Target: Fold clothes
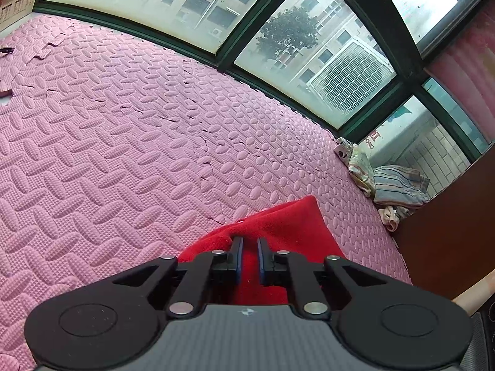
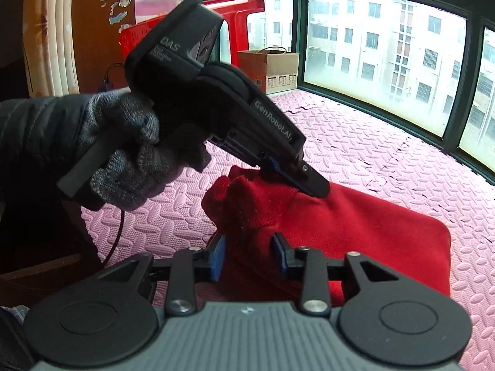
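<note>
A red knit garment [image 2: 371, 235] lies folded on the pink foam mat [image 2: 355, 142]. One bunched end of it is raised toward me. My left gripper [image 2: 312, 187], held by a grey-gloved hand [image 2: 130, 151], comes down from the left and is shut on a raised fold of the garment. In the left wrist view its blue pads [image 1: 238, 256] stand narrowly apart with red cloth [image 1: 294, 225] pinched between them, at the left gripper [image 1: 250, 242]. My right gripper [image 2: 249, 245] straddles the bunched end. Its jaws are parted and the left pad [image 2: 219, 255] stands clear of the cloth.
A pile of striped and pale clothes [image 1: 386, 182] sits at the mat's far right, beside brown wooden furniture [image 1: 448, 232]. A cardboard box [image 2: 269, 68] and a red plastic stool [image 2: 201, 21] stand by the window. A black cable [image 2: 117, 235] runs across the mat's left edge.
</note>
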`<state>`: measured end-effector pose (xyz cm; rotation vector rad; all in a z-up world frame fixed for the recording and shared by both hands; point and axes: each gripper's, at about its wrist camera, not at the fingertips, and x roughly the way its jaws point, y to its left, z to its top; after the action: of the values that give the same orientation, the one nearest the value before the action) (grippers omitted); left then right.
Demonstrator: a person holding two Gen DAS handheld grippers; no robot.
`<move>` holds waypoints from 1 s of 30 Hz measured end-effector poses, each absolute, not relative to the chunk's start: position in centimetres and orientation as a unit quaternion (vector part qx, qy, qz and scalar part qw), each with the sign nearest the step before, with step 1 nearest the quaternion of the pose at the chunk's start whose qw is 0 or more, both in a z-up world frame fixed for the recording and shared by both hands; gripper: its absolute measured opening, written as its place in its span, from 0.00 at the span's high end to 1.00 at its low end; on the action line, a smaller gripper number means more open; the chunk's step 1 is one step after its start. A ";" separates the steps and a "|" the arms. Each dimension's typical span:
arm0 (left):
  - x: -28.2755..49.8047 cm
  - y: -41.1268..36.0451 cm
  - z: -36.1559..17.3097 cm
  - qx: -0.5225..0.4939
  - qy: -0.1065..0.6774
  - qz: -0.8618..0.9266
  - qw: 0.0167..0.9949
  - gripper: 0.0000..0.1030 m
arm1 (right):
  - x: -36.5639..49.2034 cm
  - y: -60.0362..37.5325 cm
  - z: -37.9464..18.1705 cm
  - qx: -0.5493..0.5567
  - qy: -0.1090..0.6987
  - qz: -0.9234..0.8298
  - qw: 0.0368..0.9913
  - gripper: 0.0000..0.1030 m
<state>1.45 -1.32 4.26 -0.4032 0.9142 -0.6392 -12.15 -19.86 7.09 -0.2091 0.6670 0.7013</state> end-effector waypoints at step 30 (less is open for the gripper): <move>1.1 -1.2 4.1 -0.198 0.427 -0.299 0.830 0.88 | -2.4 -27.4 6.9 -0.018 0.368 0.180 0.912 0.69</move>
<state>1.10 -1.19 4.13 -0.4199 0.9060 -0.6347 -2.37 -27.36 6.87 -0.0368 0.7576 0.3711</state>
